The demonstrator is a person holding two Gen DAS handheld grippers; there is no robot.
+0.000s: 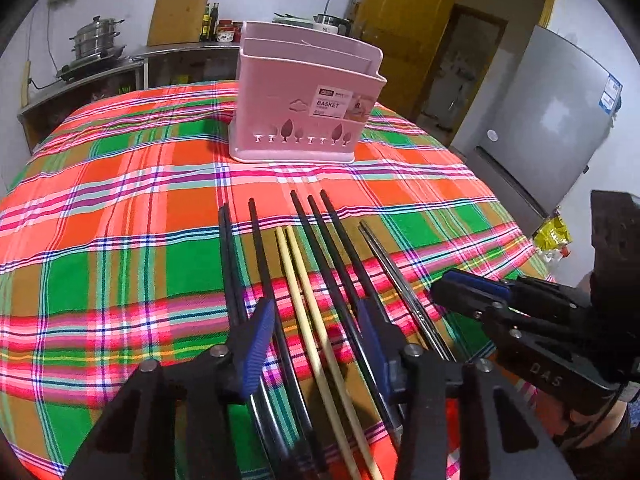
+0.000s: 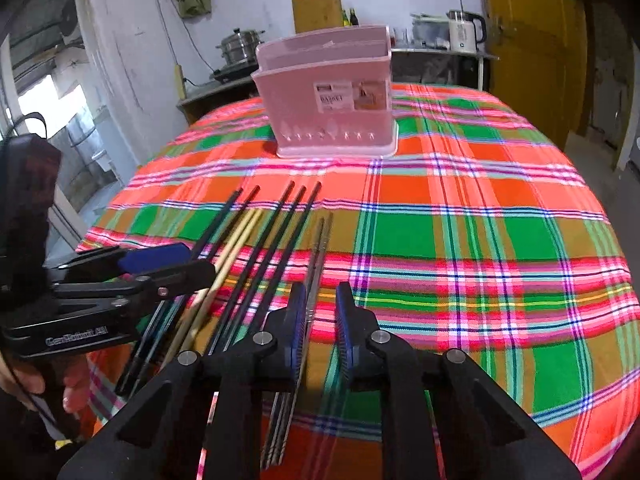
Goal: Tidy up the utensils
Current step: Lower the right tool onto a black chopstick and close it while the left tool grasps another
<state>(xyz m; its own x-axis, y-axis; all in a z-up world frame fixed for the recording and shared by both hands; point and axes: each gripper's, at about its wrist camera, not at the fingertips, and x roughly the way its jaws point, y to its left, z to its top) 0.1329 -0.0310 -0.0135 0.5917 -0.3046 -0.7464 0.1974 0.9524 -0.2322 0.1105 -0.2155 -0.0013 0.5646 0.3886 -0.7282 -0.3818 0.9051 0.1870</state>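
Observation:
Several chopsticks lie side by side on the plaid tablecloth: black ones (image 1: 260, 248) (image 2: 276, 232), a pale wooden pair (image 1: 300, 280) (image 2: 236, 240) and a metal pair (image 1: 396, 276) (image 2: 318, 256). A pink utensil basket (image 1: 304, 100) (image 2: 332, 96) stands upright further back. My left gripper (image 1: 316, 332) (image 2: 168, 268) is open, low over the chopsticks, its fingers straddling the wooden pair and some black ones. My right gripper (image 2: 320, 320) (image 1: 460, 292) is open, its fingers either side of the metal pair, not closed on it.
The round table (image 2: 500, 240) drops off at its edges on all sides. Behind stand a counter with a steamer pot (image 1: 96, 44), a kettle (image 2: 464, 32), a yellow door (image 1: 404, 20) and a grey fridge (image 1: 560, 128).

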